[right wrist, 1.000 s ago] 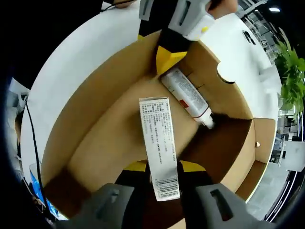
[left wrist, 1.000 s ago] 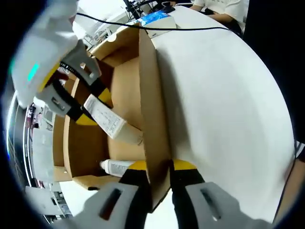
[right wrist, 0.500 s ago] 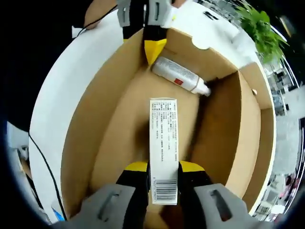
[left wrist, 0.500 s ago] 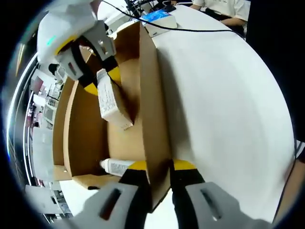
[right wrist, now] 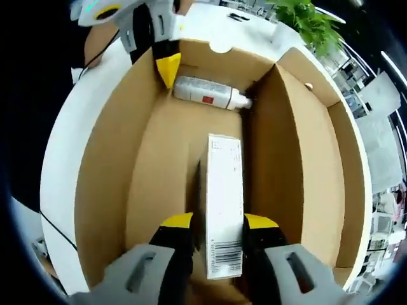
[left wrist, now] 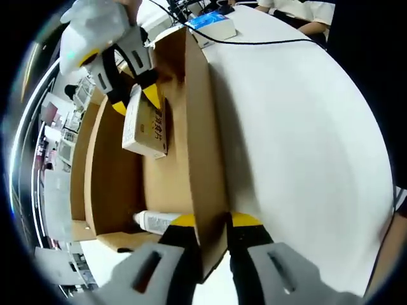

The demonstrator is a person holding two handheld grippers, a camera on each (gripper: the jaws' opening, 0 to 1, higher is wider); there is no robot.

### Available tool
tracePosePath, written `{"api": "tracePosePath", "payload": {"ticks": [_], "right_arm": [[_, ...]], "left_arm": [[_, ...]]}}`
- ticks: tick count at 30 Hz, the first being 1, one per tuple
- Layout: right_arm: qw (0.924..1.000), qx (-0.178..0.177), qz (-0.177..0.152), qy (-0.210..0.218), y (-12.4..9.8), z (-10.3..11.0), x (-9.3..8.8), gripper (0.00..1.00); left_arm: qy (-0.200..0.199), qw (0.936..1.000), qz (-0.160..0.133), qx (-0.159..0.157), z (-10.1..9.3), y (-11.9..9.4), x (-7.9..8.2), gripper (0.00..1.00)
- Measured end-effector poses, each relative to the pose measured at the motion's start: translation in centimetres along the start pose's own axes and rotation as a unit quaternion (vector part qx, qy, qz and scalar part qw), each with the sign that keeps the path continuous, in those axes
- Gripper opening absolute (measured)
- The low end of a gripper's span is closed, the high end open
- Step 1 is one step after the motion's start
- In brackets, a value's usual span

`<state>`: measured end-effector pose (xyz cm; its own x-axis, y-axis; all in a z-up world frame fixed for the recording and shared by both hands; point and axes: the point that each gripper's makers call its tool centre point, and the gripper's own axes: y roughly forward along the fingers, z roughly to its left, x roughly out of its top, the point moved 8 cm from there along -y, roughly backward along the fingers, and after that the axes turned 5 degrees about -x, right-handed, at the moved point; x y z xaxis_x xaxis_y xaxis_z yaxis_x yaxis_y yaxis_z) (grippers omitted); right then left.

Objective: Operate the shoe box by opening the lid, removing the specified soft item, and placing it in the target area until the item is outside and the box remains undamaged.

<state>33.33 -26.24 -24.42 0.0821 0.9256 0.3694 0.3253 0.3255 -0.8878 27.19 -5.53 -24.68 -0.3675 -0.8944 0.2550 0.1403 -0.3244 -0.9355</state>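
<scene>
- Right gripper view: the right gripper (right wrist: 216, 232) has its fingers closed on the end of a white carton (right wrist: 224, 203), a long printed box with a barcode, held above the floor of the open shoe box (right wrist: 102, 190).
- A white tube (right wrist: 206, 94) lies at the far end of the shoe box floor, just beside the wall where the left gripper (left wrist: 210, 222) is clamped.
- Left gripper view: the left gripper's fingers are closed over the top edge of the shoe box's side wall, steadying it on the white surface (left wrist: 299, 140).
- Step in hand, as I judge it: lifting the item out, with the lid already open.
- Next move likely calls for raising the white carton clear of the cardboard walls without snagging them, then carrying it out over the surface while the left gripper holds the shoe box steady.
</scene>
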Motion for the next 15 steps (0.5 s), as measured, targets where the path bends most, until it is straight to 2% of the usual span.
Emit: {"api": "tracePosePath", "payload": {"ticks": [5,7,10,15], "right_arm": [[0.9995,-0.010,-0.027,0.010,-0.7,0.4,1.3,0.34],[0.9994,-0.018,-0.020,0.022,-0.4,0.0,1.4,0.35],[0.9979,-0.019,-0.001,0.062,0.0,-0.1,1.4,0.34],[0.9977,-0.014,-0.002,0.066,0.6,-0.2,1.5,0.32]], "left_arm": [[0.001,1.0000,-0.001,-0.001,0.0,0.0,0.0,0.14],[0.001,1.0000,0.000,-0.001,0.0,0.0,0.1,0.14],[0.002,1.0000,-0.002,-0.001,-0.1,0.0,0.1,0.14],[0.001,1.0000,-0.003,-0.001,-0.1,-0.1,0.0,0.14]]}}
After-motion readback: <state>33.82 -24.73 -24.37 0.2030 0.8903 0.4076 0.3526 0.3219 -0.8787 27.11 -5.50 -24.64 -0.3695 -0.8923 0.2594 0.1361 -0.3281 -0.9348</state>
